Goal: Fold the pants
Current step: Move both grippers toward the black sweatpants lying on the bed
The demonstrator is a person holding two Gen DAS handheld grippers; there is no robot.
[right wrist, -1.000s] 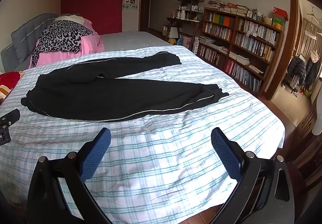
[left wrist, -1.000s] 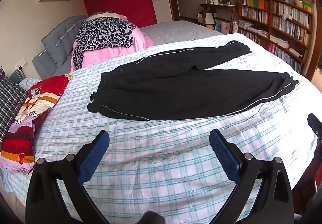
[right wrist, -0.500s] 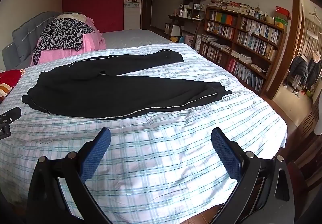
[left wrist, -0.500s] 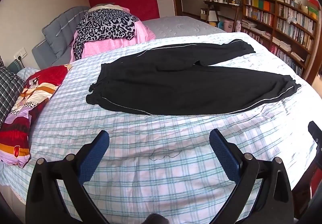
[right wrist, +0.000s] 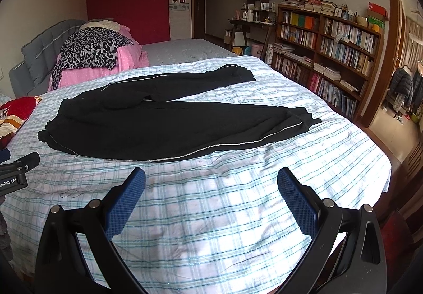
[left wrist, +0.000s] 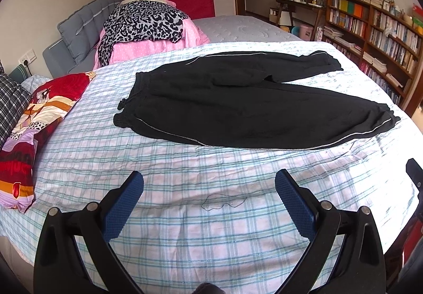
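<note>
**Both tongs wide apart above the bed, pants not yet touched**

A pair of black pants (left wrist: 253, 109) lies spread on a bed with a pale checked sheet (left wrist: 185, 214); the waistband (left wrist: 132, 98) points toward the pillows on the left, and the two legs run rightward toward a bookcase (right wrist: 330, 51); the legs splay apart, the far leg (right wrist: 190, 82) angled away from the near leg (right wrist: 211, 125), which carries a thin pale stripe along its edge. The left gripper (left wrist: 208, 197) hangs over bare sheet just short of the pants, jaws released and spread, holding nothing; the right gripper (right wrist: 211, 195) hangs the same way a little farther right, also released and empty. A loose dark thread (left wrist: 222, 201) lies on the sheet between the left jaws.

The step in hand looks like the approach for a first lengthwise fold; to do it well, I judge the left tongs should pinch the waistband's far corner and the right tongs the far cuff (right wrist: 243, 73), taking both cloth layers but no sheet; then lift together and lay the far leg squarely over the near one, seams matched. A pink and leopard-print pile (left wrist: 142, 27) sits well behind, clear of the work.
</note>
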